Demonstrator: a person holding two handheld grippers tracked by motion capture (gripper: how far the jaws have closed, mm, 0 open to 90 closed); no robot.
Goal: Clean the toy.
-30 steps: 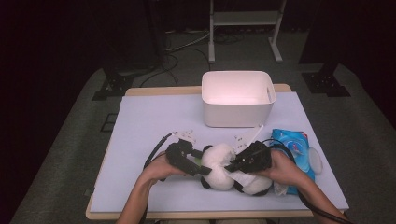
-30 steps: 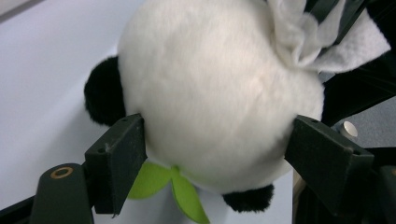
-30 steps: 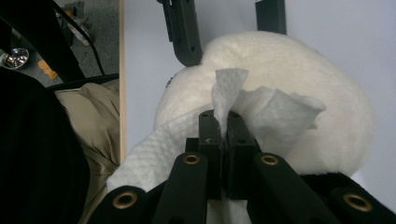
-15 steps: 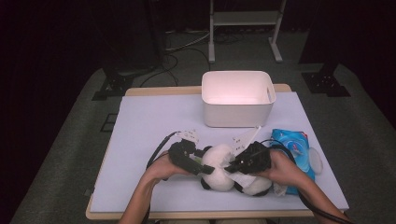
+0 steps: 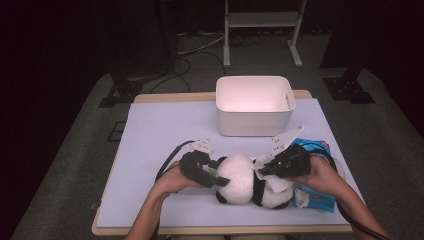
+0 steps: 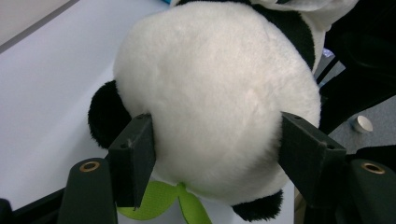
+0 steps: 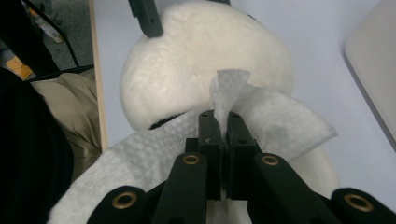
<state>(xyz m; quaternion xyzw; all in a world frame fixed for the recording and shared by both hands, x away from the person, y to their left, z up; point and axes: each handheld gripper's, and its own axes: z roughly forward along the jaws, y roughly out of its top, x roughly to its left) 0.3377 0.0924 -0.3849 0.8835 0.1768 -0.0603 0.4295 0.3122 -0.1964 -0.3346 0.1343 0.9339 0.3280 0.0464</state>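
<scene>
Two grippers are working on one soft toy at the near edge of the table. The left gripper has just been closing its jaws around the plush panda's white head, and in its own view the pads now dent the fur on either side, so it looks to have taken hold. The right gripper has its jaws pinched tight on a fold of a white wipe, which drapes over the panda's body; from above, that gripper has shifted a little against the earlier pictures, drawing the sheet with it. I'd judge the toy is now steadied for wiping. The white bin stands well behind, and the blue wipes pack lies just beside the panda.
</scene>
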